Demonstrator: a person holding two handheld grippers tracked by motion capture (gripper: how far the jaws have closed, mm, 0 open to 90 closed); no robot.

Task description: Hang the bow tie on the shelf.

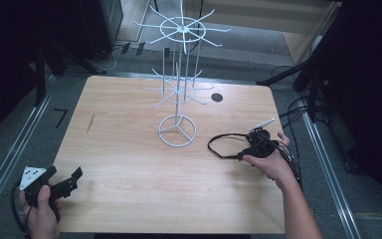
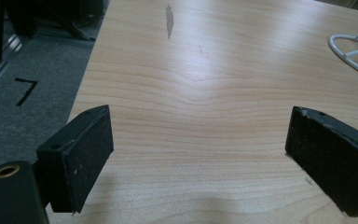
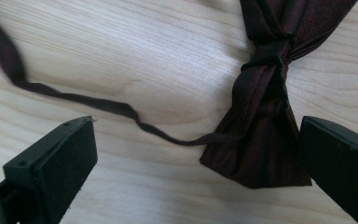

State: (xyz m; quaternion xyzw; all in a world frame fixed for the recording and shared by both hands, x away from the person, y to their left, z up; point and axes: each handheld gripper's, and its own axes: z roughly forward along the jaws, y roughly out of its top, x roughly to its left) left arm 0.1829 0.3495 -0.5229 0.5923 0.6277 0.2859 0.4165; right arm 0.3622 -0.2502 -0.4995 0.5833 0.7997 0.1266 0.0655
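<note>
Left hand-held gripper (image 2: 200,154) low at surface (image 1: 129,164) corner, jaws apart; right hand-held gripper (image 3: 196,158) gaping over bow tie (image 3: 265,121), rack (image 1: 178,74) behind.

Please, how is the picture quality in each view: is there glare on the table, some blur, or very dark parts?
High view: the surroundings are nearly black, while the table is evenly lit and the white wire rack is sharp. Left gripper view: a pale sheen lies across the wood, and the near jaws look soft. Right gripper view: the dark bow tie is fairly sharp, the jaws slightly blurred, no strong glare.
</note>
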